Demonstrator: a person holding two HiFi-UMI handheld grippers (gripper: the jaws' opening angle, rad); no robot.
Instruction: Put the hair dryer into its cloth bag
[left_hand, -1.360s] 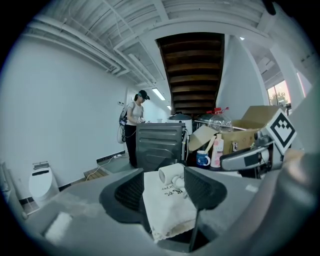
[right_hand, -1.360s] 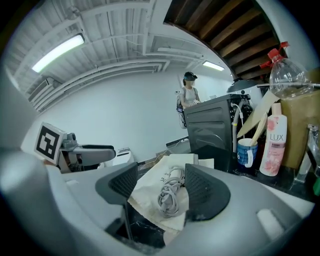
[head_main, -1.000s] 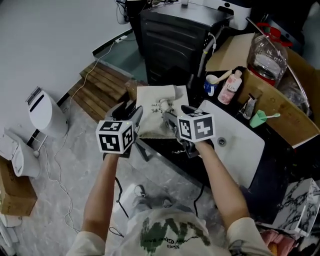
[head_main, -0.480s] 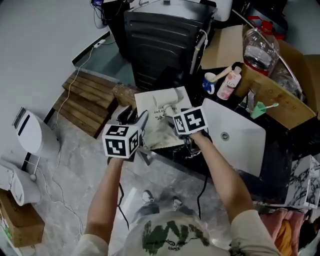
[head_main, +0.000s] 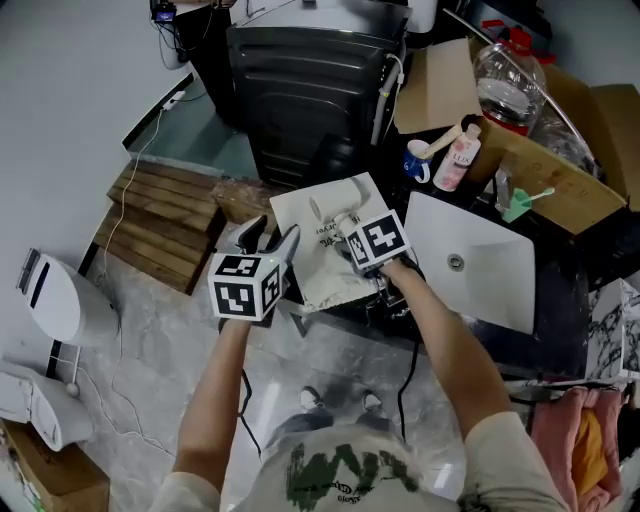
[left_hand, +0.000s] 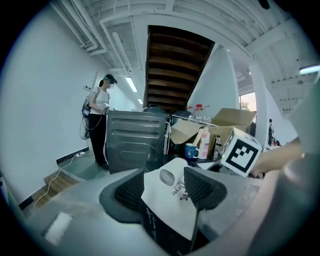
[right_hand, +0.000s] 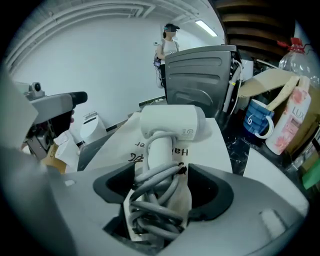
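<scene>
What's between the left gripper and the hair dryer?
Only the cloth bag: the left gripper view shows its printed cloth running from the left gripper to the hair dryer lying on it.

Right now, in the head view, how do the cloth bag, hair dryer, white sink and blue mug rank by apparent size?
1. white sink
2. cloth bag, partly covered, so nearly a tie with the sink
3. hair dryer, handle partly hidden
4. blue mug, clearly smallest

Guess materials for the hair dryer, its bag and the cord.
Hair dryer: white matte plastic, seemingly; smooth moulded shell.
Bag: off-white cloth, perhaps cotton; lies limp, edges fold, printed lettering.
Cord: grey, dull rubbery-looking sheath; bends in soft coils.
</scene>
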